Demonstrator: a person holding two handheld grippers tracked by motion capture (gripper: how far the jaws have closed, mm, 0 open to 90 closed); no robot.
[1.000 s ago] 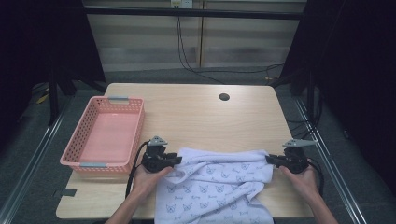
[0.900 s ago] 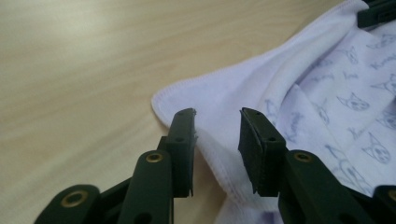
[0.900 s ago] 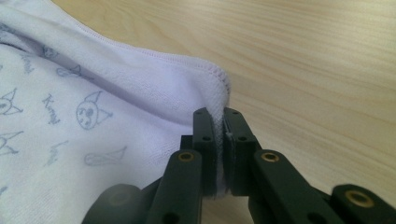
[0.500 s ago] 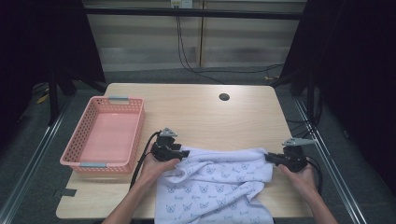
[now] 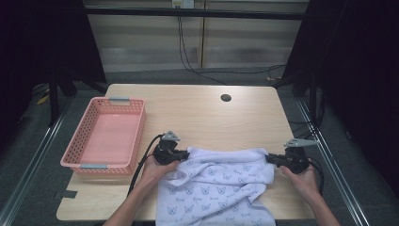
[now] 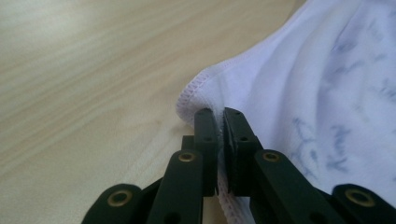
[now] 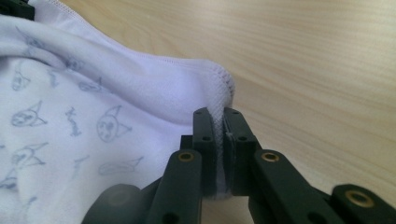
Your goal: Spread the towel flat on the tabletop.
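A white cloth (image 5: 221, 183) printed with small grey cat faces lies on the near half of the wooden table (image 5: 202, 113) and hangs over its front edge. My left gripper (image 5: 186, 154) holds the cloth's far left corner; its jaws have just been closing and now pinch the stitched hem (image 6: 220, 114). My right gripper (image 5: 269, 158) is shut on the far right corner, with the hem (image 7: 219, 114) clamped between its pads. The cloth (image 6: 317, 70) spreads away to the right of the left jaws. In the right gripper view the cloth (image 7: 93, 93) lies to the left.
A pink plastic basket (image 5: 136, 127) stands on the table's left side, close to my left gripper. A round cable hole (image 5: 226, 98) sits near the far edge. Bare wood lies between the cloth and the far edge.
My left gripper has moved right along the cloth's far edge and closed on its corner. The right gripper has stayed where it was, still clamped on its corner.
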